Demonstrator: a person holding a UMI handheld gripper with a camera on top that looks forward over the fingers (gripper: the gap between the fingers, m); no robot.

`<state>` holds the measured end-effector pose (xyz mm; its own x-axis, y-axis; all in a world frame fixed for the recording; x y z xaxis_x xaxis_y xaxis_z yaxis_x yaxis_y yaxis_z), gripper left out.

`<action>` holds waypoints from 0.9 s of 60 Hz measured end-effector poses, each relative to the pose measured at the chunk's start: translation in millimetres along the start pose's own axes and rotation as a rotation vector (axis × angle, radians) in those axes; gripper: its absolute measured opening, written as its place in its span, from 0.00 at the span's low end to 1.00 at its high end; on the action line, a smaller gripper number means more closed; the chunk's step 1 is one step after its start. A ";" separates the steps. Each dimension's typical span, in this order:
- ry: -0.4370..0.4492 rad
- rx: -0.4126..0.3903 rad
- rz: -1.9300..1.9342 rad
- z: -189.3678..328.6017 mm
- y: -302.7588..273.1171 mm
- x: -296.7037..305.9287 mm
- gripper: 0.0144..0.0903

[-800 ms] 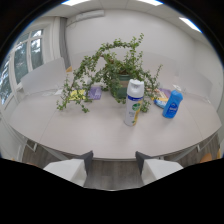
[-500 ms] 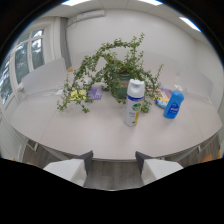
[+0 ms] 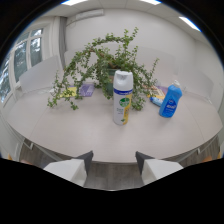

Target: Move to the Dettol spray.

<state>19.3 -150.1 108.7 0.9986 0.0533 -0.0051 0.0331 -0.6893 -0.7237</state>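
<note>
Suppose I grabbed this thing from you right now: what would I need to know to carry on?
Hand-held gripper: fingers open, nothing between them, hanging off the near edge of the white table.
Dettol spray: stands upright on the table, beyond the fingers and about straight ahead, in front of the potted plant. A blue bottle stands to its side, apart from it.
Done: gripper is aimed at the spray.
Left: close the whole gap across the table to the can; nothing touched yet.
</note>
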 end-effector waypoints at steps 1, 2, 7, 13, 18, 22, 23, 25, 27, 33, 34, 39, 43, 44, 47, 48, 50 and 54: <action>0.000 -0.001 -0.001 2.0 0.5 1.1 0.92; -0.001 -0.002 -0.001 3.7 1.0 2.0 0.92; -0.005 -0.001 -0.002 14.1 1.7 5.7 0.92; -0.008 0.009 -0.006 32.4 -1.2 8.2 0.92; -0.006 0.022 -0.013 51.4 -5.2 11.8 0.92; -0.004 0.027 -0.019 67.4 -8.1 13.9 0.92; -0.003 0.027 -0.020 71.4 -8.7 14.5 0.92; -0.003 0.032 -0.021 79.0 -9.7 14.3 0.92; 0.001 0.034 -0.020 86.8 -11.2 15.5 0.92; 0.004 0.045 -0.014 108.6 -16.6 16.3 0.92; 0.002 0.047 -0.012 111.8 -17.7 16.0 0.92; 0.004 0.055 -0.006 125.9 -23.2 16.0 0.92; 0.009 0.065 -0.005 134.5 -28.2 17.0 0.92; 0.010 0.066 -0.007 136.6 -29.2 17.3 0.92; 0.013 0.068 -0.010 141.7 -31.0 18.3 0.92; 0.013 0.068 -0.011 143.0 -31.7 18.4 0.91; 0.013 0.070 -0.013 145.3 -32.9 18.9 0.92; 0.015 0.071 -0.016 149.6 -34.3 19.9 0.92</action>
<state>31.8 -17.3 30.2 0.9985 0.0525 0.0167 0.0464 -0.6358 -0.7704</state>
